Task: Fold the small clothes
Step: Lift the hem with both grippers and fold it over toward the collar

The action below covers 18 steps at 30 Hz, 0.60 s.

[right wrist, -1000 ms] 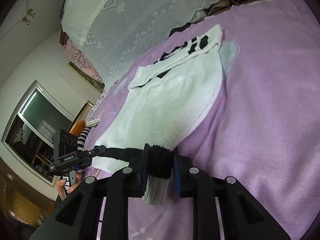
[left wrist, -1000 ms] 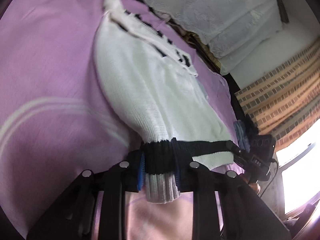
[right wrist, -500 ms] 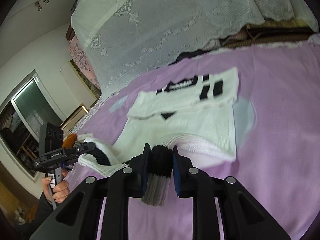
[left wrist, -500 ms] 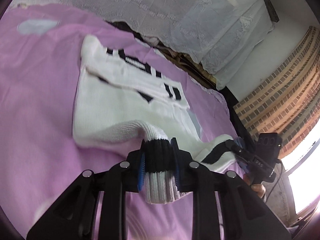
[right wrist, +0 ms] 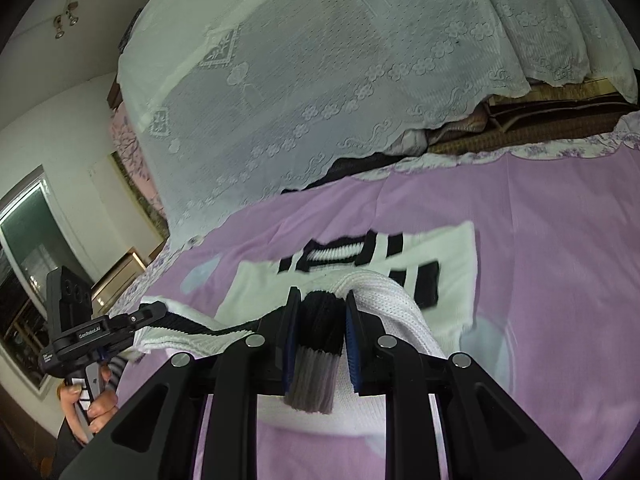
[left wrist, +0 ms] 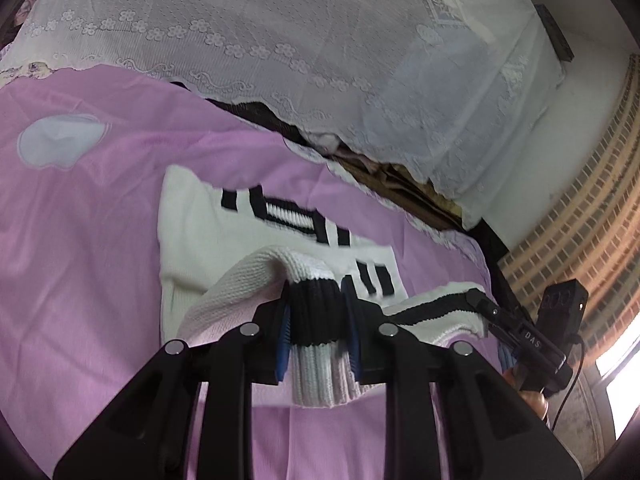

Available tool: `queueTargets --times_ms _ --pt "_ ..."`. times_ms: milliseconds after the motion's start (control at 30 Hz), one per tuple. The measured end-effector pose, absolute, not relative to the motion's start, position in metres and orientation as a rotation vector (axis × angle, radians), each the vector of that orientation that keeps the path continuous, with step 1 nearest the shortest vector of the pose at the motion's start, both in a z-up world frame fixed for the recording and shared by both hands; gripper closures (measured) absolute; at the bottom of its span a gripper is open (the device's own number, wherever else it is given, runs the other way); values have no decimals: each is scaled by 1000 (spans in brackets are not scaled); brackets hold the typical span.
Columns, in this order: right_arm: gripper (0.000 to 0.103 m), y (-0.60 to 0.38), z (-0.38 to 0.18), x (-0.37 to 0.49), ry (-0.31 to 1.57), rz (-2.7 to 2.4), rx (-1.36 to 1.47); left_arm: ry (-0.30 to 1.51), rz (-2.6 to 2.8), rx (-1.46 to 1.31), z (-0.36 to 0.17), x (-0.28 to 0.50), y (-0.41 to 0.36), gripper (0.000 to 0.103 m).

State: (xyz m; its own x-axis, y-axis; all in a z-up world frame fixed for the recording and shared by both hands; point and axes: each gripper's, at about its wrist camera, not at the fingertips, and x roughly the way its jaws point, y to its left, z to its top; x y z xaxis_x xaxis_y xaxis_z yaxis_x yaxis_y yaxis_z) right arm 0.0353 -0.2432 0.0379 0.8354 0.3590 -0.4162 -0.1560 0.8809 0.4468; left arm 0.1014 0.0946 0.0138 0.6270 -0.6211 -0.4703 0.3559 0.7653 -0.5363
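Note:
A small white knit sweater [left wrist: 192, 256] with black stripes and a black-banded hem lies on a pink bedsheet [left wrist: 80, 220]; it also shows in the right wrist view [right wrist: 456, 276]. My left gripper [left wrist: 316, 320] is shut on the left end of the black hem band. My right gripper [right wrist: 320, 324] is shut on the right end of the hem. Both hold the hem lifted over the sweater's body, near the striped collar [left wrist: 288, 216]. The right gripper shows in the left wrist view [left wrist: 520, 332] and the left gripper in the right wrist view [right wrist: 96, 332].
A white lace cover [left wrist: 320, 40] drapes over bedding at the head of the bed [right wrist: 360, 60]. A brick-pattern wall [left wrist: 592, 208] stands on the right, a window [right wrist: 24, 264] on the left. Pink sheet lies around the sweater on all sides.
Both grippers carried the sweater's hem up and forward over its body toward the collar. The lower half now arches over the upper half.

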Motion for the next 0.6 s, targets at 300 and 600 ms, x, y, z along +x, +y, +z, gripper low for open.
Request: queueTargets --times_ms 300,600 --pt "82 -248 29 104 526 253 478 672 -508 -449 13 163 90 82" --pt "82 -255 12 167 550 229 541 708 -476 -484 -6 222 85 82"
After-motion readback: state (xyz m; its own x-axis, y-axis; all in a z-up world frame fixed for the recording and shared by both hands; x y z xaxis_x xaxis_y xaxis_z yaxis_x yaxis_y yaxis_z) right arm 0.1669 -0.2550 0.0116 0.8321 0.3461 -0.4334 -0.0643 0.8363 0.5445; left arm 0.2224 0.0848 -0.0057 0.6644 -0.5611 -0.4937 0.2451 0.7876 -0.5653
